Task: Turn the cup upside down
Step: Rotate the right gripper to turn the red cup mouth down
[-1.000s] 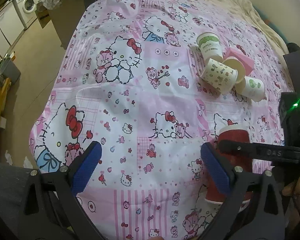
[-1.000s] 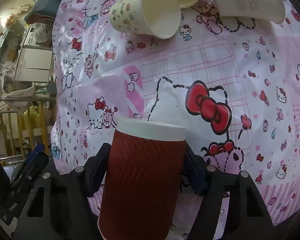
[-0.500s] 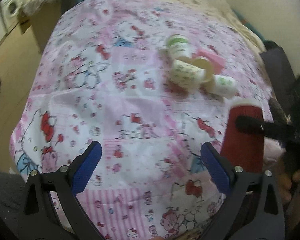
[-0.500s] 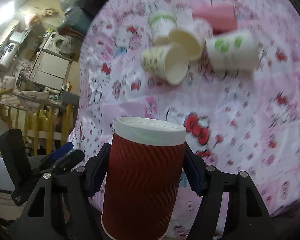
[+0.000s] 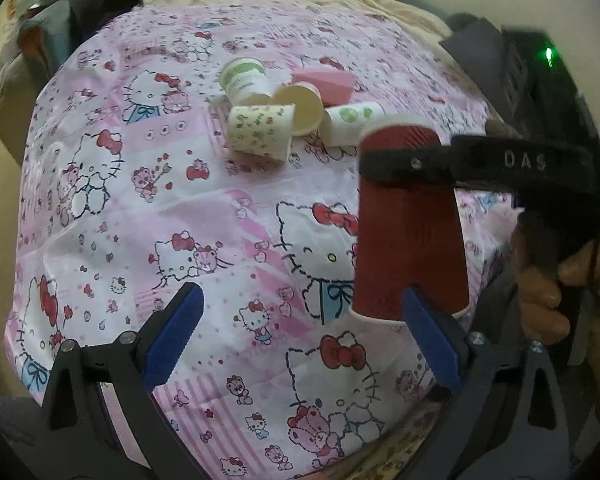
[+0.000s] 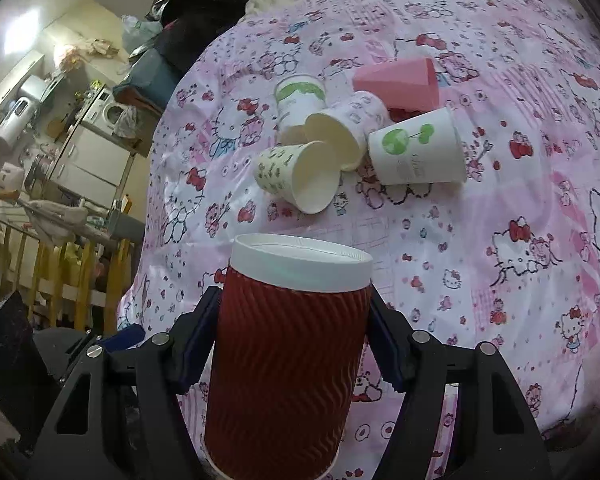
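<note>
While right tongs [image 6: 292, 344] clamp red cup [image 6: 284, 368] above bed [image 6: 480, 240]; left tongs [image 5: 300, 344] spread wide, holding nothing.

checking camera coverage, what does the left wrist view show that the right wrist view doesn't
Left wrist only: the open left gripper with blue pads, holding nothing, and the person's right hand on the right gripper's handle.

Right wrist only: the white washing machine and the yellow wooden railing off the bed.

Both: the red ribbed paper cup clamped in the right gripper, the cluster of tipped paper cups, and the pink cartoon-cat bedsheet.
</note>
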### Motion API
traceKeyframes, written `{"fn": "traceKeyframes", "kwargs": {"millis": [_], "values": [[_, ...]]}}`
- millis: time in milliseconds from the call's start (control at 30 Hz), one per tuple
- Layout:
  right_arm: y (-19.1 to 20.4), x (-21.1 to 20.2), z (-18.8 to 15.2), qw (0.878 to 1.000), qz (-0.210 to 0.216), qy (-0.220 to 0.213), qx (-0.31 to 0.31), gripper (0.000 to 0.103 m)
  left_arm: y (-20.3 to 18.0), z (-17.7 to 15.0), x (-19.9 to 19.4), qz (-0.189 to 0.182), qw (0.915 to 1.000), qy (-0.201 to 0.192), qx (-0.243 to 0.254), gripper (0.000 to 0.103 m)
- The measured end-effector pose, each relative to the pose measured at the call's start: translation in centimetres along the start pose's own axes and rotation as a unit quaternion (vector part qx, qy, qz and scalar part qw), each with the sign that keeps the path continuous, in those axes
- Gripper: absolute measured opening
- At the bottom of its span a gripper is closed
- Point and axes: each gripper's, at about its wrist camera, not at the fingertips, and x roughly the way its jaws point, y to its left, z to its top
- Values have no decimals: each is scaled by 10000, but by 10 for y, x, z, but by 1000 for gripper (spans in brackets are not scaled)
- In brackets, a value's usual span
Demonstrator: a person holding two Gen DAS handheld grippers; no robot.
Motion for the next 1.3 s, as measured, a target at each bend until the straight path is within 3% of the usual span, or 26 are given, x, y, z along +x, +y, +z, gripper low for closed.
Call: {"fn": "traceKeyframes", "kwargs": {"millis": [333, 600, 667, 767, 1000, 1300], "values": [[34, 4, -6, 9968, 55, 54, -797, 70, 25, -8, 22, 297, 9971, 547, -440, 97], [47, -7, -9, 9928, -82, -132, -1186, 69, 29, -7, 20, 401, 9968, 488, -498, 97], [46, -10, -8, 9925, -192, -203, -1191, 69, 30, -7, 18, 543, 9963, 460, -480, 97], [49, -23, -4, 9890, -462, -405, -1345, 69, 36, -8, 13, 1054, 9924, 390, -501, 97], [53, -20, -4, 9713, -1210, -669, -1937, 69, 70, -10, 0, 1104, 9867, 262, -1165, 98], [72, 21, -20, 9593, -1409, -513, -2393, 69, 84, -10, -8, 1213, 9822, 229, -1414, 101]]}}
